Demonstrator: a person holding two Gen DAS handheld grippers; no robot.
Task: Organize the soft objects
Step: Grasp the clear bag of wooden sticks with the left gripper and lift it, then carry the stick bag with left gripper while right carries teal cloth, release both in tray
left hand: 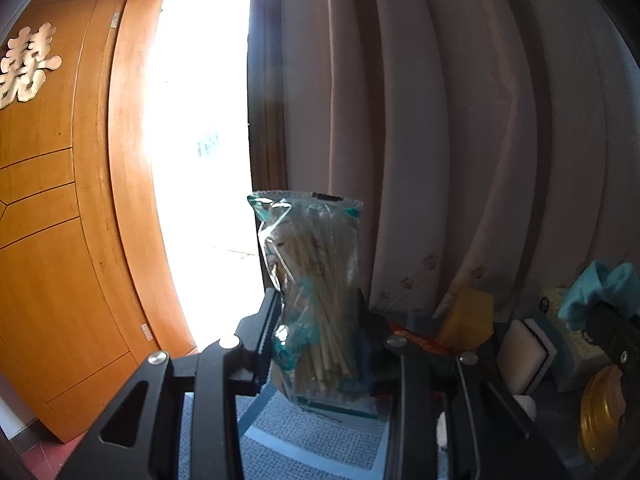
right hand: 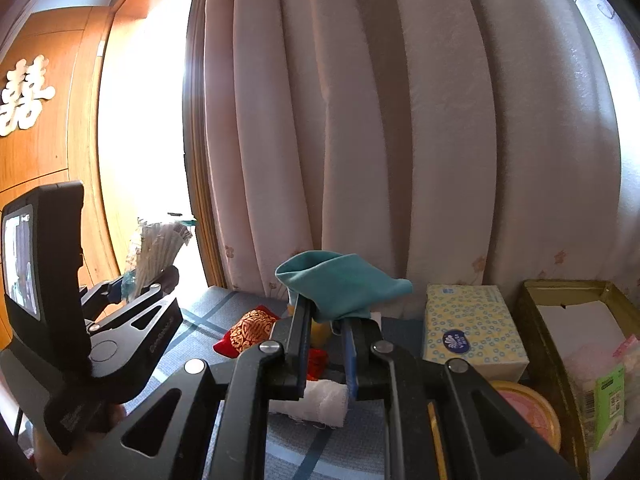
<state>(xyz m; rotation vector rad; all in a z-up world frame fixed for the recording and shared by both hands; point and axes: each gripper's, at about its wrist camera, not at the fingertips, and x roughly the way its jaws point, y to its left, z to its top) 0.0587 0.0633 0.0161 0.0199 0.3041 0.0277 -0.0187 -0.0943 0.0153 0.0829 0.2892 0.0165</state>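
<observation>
My left gripper (left hand: 318, 312) is shut on a clear plastic packet of pale sticks (left hand: 316, 280) and holds it upright above the blue checked table (left hand: 304, 436). The same packet (right hand: 160, 248) and the left gripper (right hand: 144, 284) show at the left of the right wrist view. My right gripper (right hand: 326, 308) is shut on a teal cloth (right hand: 340, 284) that drapes over its fingertips, raised above the table. The teal cloth (left hand: 600, 284) also shows at the right of the left wrist view.
On the table lie a red and gold pouch (right hand: 250, 332), a white gauze roll (right hand: 320, 400), a yellow item (left hand: 466, 318), a tissue box (right hand: 472, 328), a round pink-lidded tin (right hand: 528, 404) and a gold box (right hand: 532, 320) holding packets. Curtains (right hand: 400, 120) hang behind; a wooden door (left hand: 60, 200) stands left.
</observation>
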